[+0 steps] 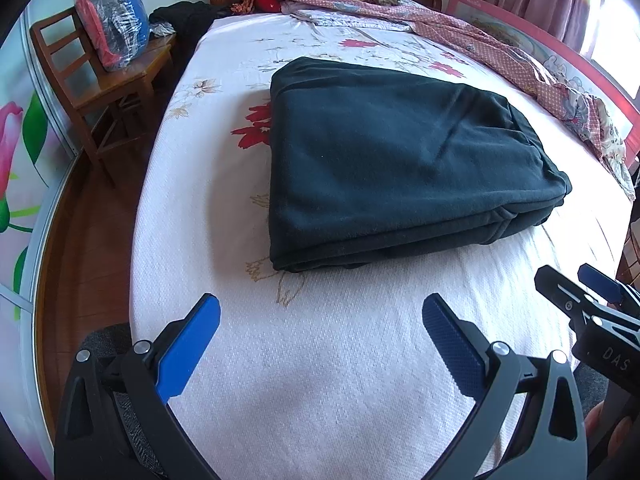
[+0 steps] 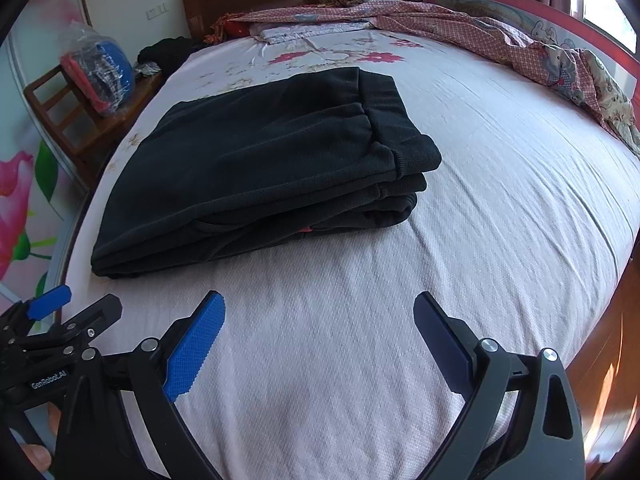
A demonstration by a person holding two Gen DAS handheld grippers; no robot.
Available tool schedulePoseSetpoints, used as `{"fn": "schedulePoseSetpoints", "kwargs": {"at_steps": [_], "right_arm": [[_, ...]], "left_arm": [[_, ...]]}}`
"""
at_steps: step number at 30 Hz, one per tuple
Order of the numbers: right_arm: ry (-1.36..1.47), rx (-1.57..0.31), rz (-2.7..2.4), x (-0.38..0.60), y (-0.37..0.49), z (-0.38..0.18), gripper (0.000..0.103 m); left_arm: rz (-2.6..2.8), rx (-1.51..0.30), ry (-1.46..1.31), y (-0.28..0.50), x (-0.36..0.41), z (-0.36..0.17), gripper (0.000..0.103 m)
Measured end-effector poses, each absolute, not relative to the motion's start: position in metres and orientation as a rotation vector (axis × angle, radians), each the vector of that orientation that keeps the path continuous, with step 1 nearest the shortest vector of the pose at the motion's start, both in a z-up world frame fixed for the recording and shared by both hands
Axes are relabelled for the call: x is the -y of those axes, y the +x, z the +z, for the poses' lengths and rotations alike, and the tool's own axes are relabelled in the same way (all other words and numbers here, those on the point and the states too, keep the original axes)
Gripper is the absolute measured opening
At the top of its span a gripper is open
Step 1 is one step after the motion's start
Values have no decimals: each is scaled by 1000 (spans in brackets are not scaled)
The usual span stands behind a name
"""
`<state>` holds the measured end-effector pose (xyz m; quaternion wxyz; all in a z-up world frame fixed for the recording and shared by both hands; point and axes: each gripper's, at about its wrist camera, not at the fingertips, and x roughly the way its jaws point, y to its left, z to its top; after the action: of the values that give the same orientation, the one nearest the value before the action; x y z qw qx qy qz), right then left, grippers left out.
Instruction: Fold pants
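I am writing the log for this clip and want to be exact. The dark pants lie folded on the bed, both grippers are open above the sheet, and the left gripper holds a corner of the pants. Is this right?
Not quite. The left gripper holds nothing: in the left wrist view its jaws stand open over the bare bed, apart from the pants. The right gripper is open too, and the pants lie folded.
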<state>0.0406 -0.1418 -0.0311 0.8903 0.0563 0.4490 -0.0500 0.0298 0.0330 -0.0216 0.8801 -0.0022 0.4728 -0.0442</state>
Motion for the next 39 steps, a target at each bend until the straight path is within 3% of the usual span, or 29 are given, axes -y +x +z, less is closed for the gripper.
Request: {"fn": "schedulePoseSetpoints", "kwargs": {"at_steps": [20, 25, 31, 39], "right_arm": [[205, -996, -124, 169, 17, -34, 95], [196, -1035, -138, 175, 3, -40, 95], [193, -1059, -123, 173, 3, -46, 95], [191, -1076, -108, 167, 7, -49, 95]], "left_arm": [[-135, -856, 11, 9, -40, 40, 101], [-99, -918, 15, 12, -39, 45, 101], [-55, -828, 27, 1, -38, 54, 101], [-18, -878, -26, 8, -47, 45, 101]]}}
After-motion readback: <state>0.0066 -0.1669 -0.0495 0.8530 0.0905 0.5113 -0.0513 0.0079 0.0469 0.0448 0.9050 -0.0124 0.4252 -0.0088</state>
